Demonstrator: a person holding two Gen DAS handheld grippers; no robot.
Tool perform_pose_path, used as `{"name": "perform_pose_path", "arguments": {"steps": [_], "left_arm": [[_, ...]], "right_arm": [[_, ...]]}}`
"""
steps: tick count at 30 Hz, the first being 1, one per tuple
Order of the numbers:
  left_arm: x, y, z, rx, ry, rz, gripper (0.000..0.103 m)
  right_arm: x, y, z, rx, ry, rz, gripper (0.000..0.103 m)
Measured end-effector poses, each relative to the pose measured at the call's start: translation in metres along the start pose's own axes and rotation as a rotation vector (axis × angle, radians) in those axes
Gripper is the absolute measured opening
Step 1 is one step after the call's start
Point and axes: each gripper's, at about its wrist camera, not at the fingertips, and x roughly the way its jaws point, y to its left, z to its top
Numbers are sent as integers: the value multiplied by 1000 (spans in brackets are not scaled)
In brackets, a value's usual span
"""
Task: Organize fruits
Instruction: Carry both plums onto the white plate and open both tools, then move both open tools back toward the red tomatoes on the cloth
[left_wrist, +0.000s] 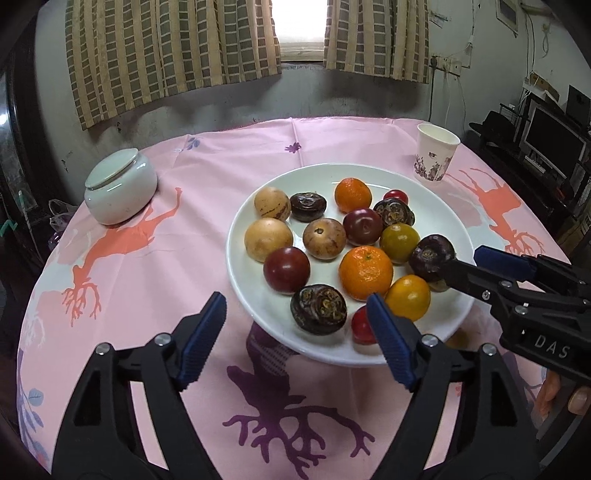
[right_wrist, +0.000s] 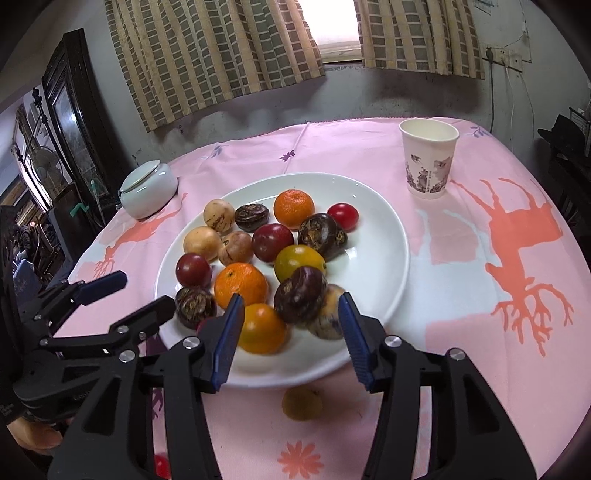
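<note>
A white plate (left_wrist: 436, 206) (right_wrist: 380, 229) on the pink cloth holds mandarins, dark red plums, tan round fruits, small red tomatoes and dark brown water chestnuts. My right gripper (right_wrist: 291, 339) is open over the plate's near rim. A blurred water chestnut (right_wrist: 301, 293) lies between its blue pads without touching them, resting against a tan fruit (right_wrist: 328, 317). In the left wrist view this chestnut (left_wrist: 432, 258) sits just off the tips of the right gripper (left_wrist: 463, 262). My left gripper (left_wrist: 297, 341) (right_wrist: 147, 290) is open and holds nothing, by the plate's near-left rim, close to another chestnut (left_wrist: 318, 309).
A paper cup (left_wrist: 437, 153) (right_wrist: 428, 162) stands beyond the plate on the right, a white lidded jar (left_wrist: 120, 184) (right_wrist: 147, 190) on the left. A yellowish fruit (right_wrist: 301, 403) and a small red tomato (right_wrist: 161, 466) lie on the cloth in front of the plate.
</note>
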Motion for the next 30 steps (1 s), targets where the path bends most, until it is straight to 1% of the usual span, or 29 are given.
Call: {"name": "perform_pose_path", "arguments": {"steps": [3, 5, 6, 11, 17, 23, 27, 30], "left_arm": [[-14, 1, -10, -6, -16, -1, 84], [-21, 0, -17, -3, -11, -10, 85], [-24, 0, -21, -1, -7, -12, 85], [-39, 1, -38, -8, -4, -23, 87], [-52, 7, -58, -12, 2, -26, 90], [-55, 21, -79, -42, 22, -18, 91], [-53, 26, -88, -41, 35, -21, 91], [-52, 27, -92, -36, 40, -27, 92]], "right_arm": [[-12, 1, -9, -5, -1, -9, 55], [-22, 1, -15, -5, -9, -17, 65], [-26, 1, -18, -4, -18, -20, 66], [-46, 6, -36, -9, -16, -15, 66], [-64, 5, -59, 13, -17, 2, 66], [-61, -5, -80, 55, 5, 21, 66], [-57, -10, -85, 73, 21, 25, 66], [-58, -9, -87, 61, 19, 17, 66]]}}
